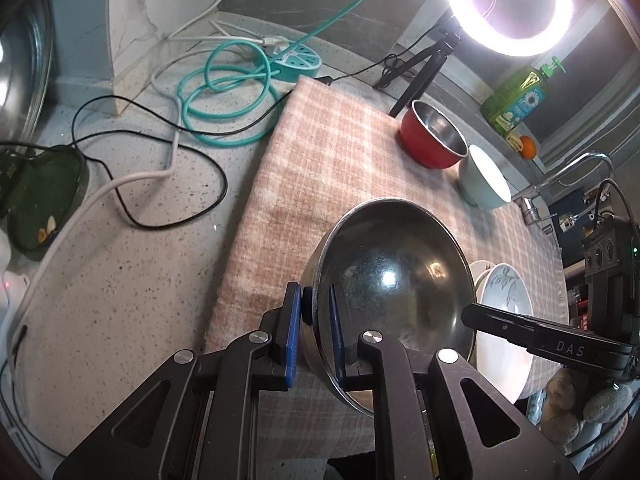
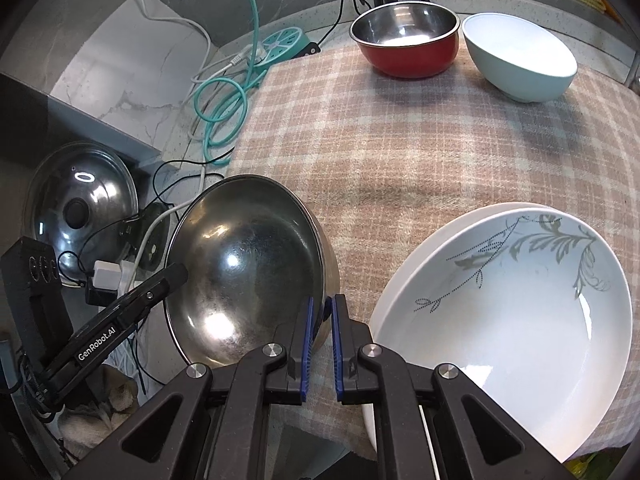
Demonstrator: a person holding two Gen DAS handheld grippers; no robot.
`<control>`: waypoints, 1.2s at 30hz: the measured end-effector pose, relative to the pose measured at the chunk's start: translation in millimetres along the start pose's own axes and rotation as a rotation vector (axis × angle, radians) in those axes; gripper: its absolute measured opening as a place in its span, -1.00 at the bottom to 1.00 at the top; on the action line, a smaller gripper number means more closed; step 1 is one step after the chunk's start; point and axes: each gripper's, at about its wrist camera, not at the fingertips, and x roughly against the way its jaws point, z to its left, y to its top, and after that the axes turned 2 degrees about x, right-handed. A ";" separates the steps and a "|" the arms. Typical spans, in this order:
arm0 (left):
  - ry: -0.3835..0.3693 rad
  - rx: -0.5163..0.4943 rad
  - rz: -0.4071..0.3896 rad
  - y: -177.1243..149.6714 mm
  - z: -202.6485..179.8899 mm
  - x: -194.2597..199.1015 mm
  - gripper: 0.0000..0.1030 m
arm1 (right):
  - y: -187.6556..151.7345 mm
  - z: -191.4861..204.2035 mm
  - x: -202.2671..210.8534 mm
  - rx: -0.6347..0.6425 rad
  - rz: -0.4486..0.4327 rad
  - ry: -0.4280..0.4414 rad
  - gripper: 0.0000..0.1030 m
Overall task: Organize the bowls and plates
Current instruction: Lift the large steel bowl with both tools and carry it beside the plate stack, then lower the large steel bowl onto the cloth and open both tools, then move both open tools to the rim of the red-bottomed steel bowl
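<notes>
Hanging between two grips above the checked cloth [image 2: 400, 152], the steel bowl [image 2: 248, 272] is the thing most at risk: each gripper pinches only a thin strip of its rim, on opposite sides, with one pad inside and one outside the wall. The polished metal looks slick, so if the two hands drift apart, twist against each other or tip unevenly, the rim could likely slide out of one pair of pads and the bowl would swing or drop. Its right edge rides just beside the stacked white plates [image 2: 508, 320], the top one printed with a leaf pattern, so a sideways lurch could knock steel against ceramic and chip a rim or shove the stack toward the cloth's near edge. The red bowl [image 2: 408, 44] and the pale blue bowl [image 2: 520, 60] stand well apart at the far side of the cloth, out of immediate danger. The left gripper [image 1: 316, 320] is clamped on the bowl's left rim, the right gripper [image 2: 322, 320] on its right rim, both jaws nearly together with only the wall between them. Both tools point steeply downward and forward, their bodies angled in toward each other, so the bowl tilts with its mouth facing the cameras.
</notes>
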 end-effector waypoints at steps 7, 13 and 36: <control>0.012 0.010 0.001 -2.9 5.4 0.0 -0.77 | -6.8 4.4 -2.0 0.012 0.009 0.019 -0.83; 0.012 0.014 0.003 -3.2 7.3 0.0 -0.77 | -10.8 4.5 -2.5 0.016 0.016 0.033 -0.82; -0.006 0.124 -0.093 -16.7 24.0 34.0 -0.75 | -33.9 -10.5 36.8 0.039 -0.082 0.058 -0.57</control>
